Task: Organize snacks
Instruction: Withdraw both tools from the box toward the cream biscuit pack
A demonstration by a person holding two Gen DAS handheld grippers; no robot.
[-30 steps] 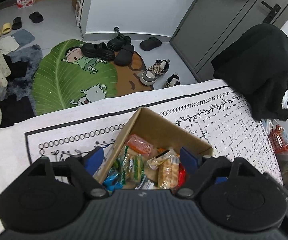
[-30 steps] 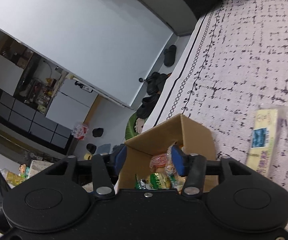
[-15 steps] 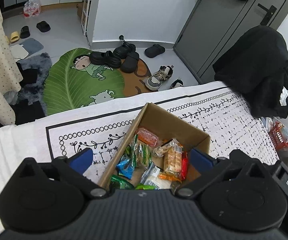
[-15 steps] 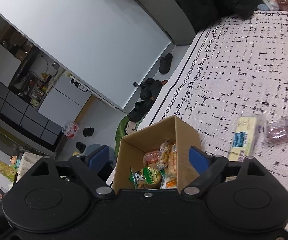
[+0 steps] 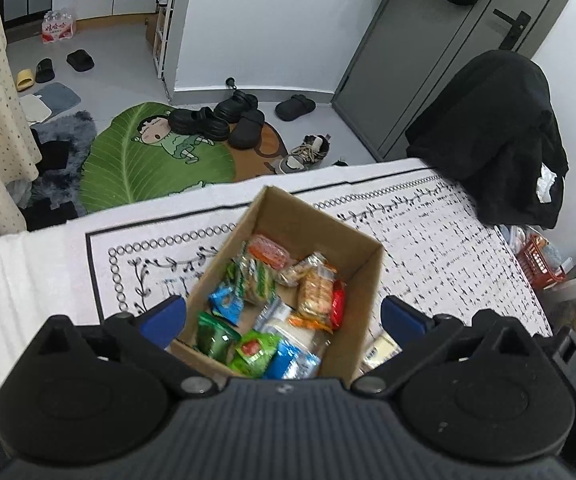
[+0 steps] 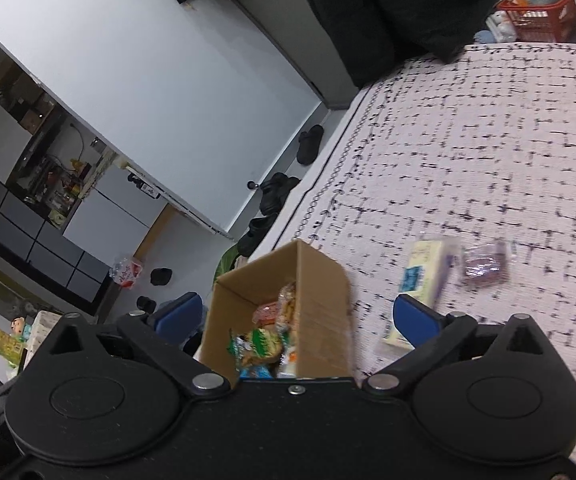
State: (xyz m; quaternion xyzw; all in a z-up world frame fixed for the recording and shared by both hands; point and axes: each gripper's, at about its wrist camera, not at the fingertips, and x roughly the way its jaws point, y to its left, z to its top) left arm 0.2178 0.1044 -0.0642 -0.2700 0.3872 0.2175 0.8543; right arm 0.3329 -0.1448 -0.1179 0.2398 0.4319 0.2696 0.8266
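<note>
The cardboard box (image 5: 288, 280) stands on the patterned tablecloth (image 5: 448, 256), already crowded with snack packets (image 5: 272, 312). Both the left gripper (image 5: 282, 316) and the right gripper (image 6: 298, 314) hang above it with their fingers spread to full width; the right gripper's jaws have just been opening, and nothing is between either pair.

Two snacks lie outside the box, to its right on the cloth: a pale yellow packet (image 6: 424, 276) just beside the box wall, and a small purple packet (image 6: 484, 266) beyond it. The right wrist view is blurred there, so the purple packet's shape is uncertain.

The likeliest trouble is a wide finger catching the box's upright wall on the way toward those packets, tipping or sliding the light box. The flat yellow packet could also slip from the pads, or drag the cloth.

The box sits close to the table's far edge, with floor and shoes (image 5: 224, 120) beyond. To the box's right the cloth is open.
</note>
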